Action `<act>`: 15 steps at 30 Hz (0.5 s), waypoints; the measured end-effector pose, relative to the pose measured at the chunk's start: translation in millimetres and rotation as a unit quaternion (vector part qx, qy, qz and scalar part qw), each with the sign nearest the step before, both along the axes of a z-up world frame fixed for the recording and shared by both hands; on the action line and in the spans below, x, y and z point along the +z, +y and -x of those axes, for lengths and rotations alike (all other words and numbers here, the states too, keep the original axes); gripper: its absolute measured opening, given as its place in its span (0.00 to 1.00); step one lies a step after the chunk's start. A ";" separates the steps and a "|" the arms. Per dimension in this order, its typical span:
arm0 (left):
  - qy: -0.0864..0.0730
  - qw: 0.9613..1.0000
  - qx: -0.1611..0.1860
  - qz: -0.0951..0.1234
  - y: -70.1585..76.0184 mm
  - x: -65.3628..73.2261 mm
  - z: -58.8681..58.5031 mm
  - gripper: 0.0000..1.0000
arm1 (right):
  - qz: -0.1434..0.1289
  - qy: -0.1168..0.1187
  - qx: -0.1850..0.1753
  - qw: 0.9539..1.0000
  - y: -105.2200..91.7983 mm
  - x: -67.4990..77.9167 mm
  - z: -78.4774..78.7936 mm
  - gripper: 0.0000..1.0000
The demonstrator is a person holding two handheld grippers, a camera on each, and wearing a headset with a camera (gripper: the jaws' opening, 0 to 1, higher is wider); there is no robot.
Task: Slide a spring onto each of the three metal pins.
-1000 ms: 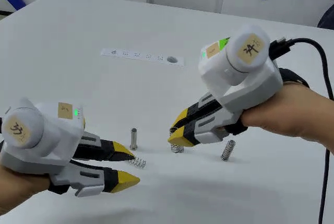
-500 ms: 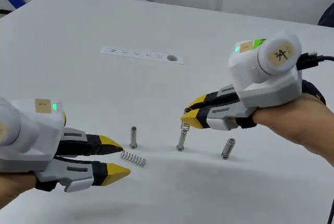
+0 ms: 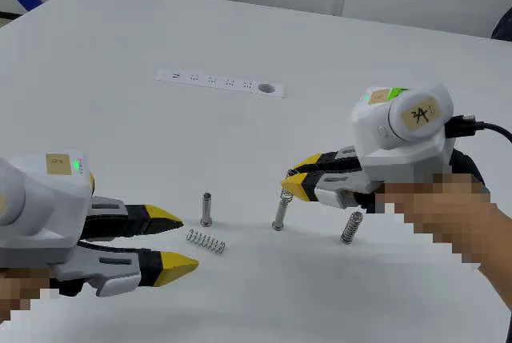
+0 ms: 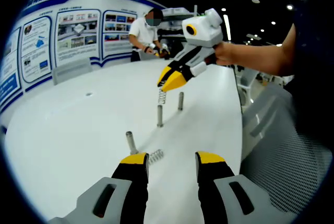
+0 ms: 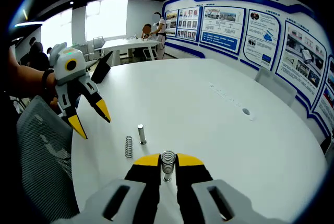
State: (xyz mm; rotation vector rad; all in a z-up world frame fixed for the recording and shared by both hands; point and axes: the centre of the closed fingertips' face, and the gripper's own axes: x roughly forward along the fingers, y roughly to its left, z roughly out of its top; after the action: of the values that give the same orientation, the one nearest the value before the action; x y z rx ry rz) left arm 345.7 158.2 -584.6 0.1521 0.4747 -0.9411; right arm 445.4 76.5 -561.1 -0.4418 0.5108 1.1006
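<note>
The left gripper (image 3: 186, 241) had its jaws wide apart. A loose wire spring (image 3: 205, 241) lay just ahead of them, beside a bare, shiny round pin (image 3: 206, 209). The right gripper (image 3: 290, 181) pinched a coiled spring (image 3: 286, 197) at the top of the middle pin (image 3: 278, 215), just below its jaws. I think the springy coil needed a slow, straight push down so it would not bend.

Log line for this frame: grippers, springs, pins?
right gripper: shut on spring at top of middle pin | left gripper: open, by loose spring | left pin: bare | right pin: spring on
</note>
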 end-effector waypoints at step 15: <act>0.009 1.000 0.013 0.004 3.9 -2.1 -2.8 0.50 | -0.005 0.013 -0.016 1.000 -1.2 -11.0 -8.2 0.12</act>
State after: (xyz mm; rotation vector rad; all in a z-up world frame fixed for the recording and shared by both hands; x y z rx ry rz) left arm 348.5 162.1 -586.7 0.1306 0.4897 -0.9197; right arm 453.6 75.3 -572.1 -0.4092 0.5337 1.0797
